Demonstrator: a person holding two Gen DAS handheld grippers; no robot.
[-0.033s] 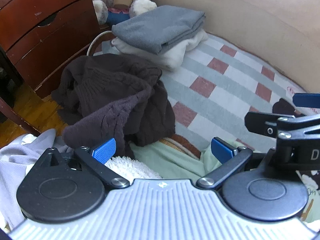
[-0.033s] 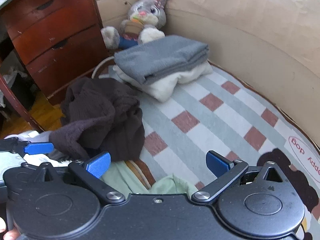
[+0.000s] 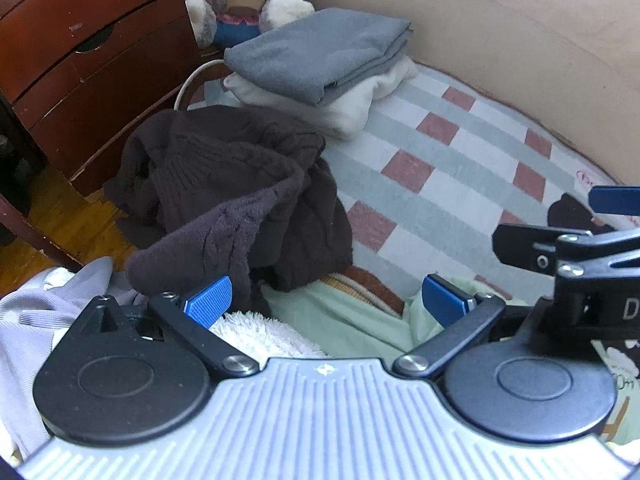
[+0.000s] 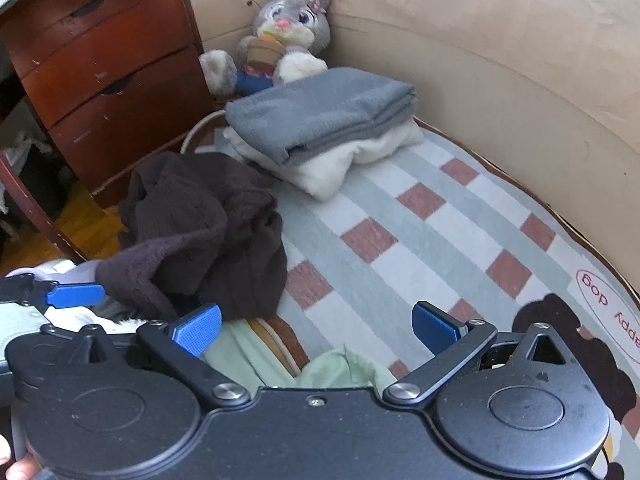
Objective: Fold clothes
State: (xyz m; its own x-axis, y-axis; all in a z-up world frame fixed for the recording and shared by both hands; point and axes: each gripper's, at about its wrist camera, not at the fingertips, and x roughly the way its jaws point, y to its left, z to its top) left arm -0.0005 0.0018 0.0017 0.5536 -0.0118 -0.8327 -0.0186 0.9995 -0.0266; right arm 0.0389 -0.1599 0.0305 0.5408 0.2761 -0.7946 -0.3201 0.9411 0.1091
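On the checked bed cover [image 4: 400, 256], two folded garments are lying stacked by the plush rabbit [image 4: 288, 36]: a grey one [image 4: 320, 112] on top of a cream one [image 4: 332, 164]. Unfolded things are heaping nearer the camera: one dark brown knit sweater [image 3: 224, 200], crumpled at the bed's edge; one pale green garment [image 3: 340, 320] partly under it; one white fleecy piece [image 3: 256, 332]; and one light grey ribbed item [image 3: 36, 320] at the left. The left gripper [image 3: 326, 300] is hovering wide open over the green garment, holding nothing, and the right gripper [image 4: 316, 326] is likewise gaping empty beside it. The sweater is looking thick, soft and floppy, likely to sag and cling; pinching a hem or shoulder edge seems best. The green cloth is appearing thin and light, easy to lift by a corner
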